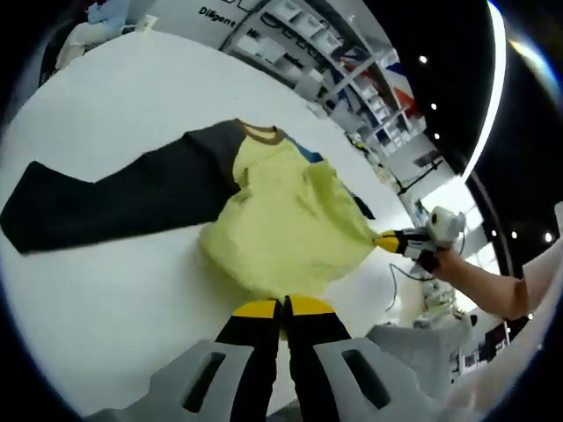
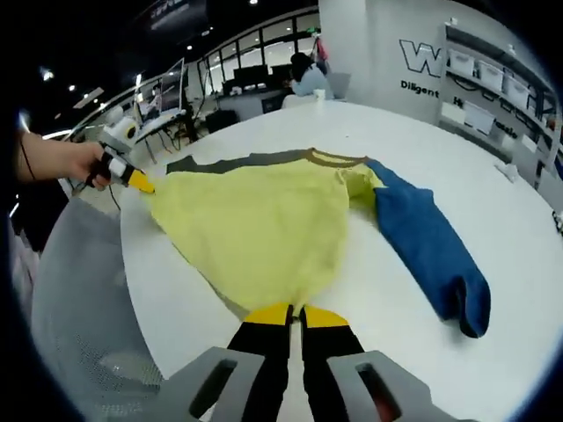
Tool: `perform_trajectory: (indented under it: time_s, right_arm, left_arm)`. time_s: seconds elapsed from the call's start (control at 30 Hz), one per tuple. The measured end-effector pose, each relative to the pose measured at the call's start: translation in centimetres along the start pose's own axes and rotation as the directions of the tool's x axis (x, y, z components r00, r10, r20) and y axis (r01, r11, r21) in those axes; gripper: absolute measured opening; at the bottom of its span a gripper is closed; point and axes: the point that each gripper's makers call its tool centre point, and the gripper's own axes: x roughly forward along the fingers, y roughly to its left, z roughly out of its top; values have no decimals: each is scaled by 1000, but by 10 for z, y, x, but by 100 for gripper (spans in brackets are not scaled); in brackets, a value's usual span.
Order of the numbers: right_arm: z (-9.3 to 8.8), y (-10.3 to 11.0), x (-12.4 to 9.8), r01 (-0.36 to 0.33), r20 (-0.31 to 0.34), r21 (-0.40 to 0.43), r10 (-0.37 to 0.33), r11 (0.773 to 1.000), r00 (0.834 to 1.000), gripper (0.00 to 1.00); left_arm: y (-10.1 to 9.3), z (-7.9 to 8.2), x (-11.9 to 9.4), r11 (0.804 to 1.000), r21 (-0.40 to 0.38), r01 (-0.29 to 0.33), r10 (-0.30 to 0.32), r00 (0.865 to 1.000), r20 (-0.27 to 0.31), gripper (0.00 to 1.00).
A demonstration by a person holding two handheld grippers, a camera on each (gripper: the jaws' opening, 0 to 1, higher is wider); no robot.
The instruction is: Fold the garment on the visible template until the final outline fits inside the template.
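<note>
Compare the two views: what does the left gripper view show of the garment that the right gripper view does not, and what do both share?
Left gripper view: the dark sleeve lies spread full length on the table.
Right gripper view: the blue sleeve lies full length, and a person sits at a desk behind.
Both: the yellow body lifted off the table, each gripper shut on its hem, left gripper, right gripper, and the brown collar.
</note>
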Motion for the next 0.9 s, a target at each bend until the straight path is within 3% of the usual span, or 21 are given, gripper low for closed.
perform_trajectory:
  time_s: [0.2,0.27,0.43,0.5,0.9]
  right_arm:
    - [-37,3,-6,1,-57,40,2,999,998,0]
    - [-52,7,-7,-2,-102,52,8,999,995,0]
    - [-78,15,-10,0,-133,82,11,997,991,0]
    - [-80,15,-14,6,-109,119,7,993,994,0]
    - [-92,15,-27,16,-119,113,-2,994,993,0]
  left_arm:
    - [-7,-34,9,999,32,3,1,994,-111,1]
    - [-4,-38,9,1000,29,-6,9,993,-121,1]
    - [1,-48,5,1000,19,-18,20,989,-150,1]
    - [-1,-53,4,1000,18,-13,16,987,-160,1]
    - [-8,-74,5,1000,31,-3,9,977,-215,1]
